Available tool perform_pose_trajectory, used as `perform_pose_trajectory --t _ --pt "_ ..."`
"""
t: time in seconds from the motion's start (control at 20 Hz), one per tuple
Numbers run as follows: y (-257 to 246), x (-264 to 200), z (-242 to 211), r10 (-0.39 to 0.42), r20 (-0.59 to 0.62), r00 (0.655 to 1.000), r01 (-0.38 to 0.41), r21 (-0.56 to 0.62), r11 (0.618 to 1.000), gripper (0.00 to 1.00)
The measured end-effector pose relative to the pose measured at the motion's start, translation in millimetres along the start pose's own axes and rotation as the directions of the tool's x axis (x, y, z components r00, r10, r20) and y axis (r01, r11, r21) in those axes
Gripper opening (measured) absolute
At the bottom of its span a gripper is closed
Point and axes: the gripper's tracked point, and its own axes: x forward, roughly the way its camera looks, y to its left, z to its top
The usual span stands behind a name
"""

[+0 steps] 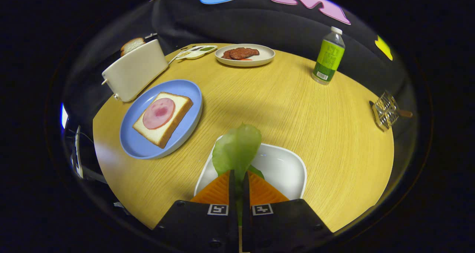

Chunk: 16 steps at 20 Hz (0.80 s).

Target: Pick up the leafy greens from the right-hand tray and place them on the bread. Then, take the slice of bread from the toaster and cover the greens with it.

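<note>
Clamped in my gripper [239,177] is the green lettuce leaf [237,151], held over the white square tray [287,167]. Left to right I see the white toaster [135,71], bread slice [131,44] inside, then the ham-topped bread [163,117] on its blue plate [185,91].

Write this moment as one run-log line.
claw: shut on lettuce leaf | leaf: above white tray | target: ham-topped bread, blue plate | toaster slice: untouched

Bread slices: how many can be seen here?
2. One bread slice, with a round of ham on top, lies on the blue plate; another stands in the toaster. More may be hidden inside.
</note>
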Motion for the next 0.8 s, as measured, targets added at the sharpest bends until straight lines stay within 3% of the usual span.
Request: perform_pose_trajectory --t 0.35,0.8 --pt "-2.7 -36.1 34.0 -0.051 0.049 0.997 0.049 0.04 0.998 0.08" --pt "68.4 -80.8 110.0 0.037 0.169 0.985 -0.053 0.093 0.994 0.08"
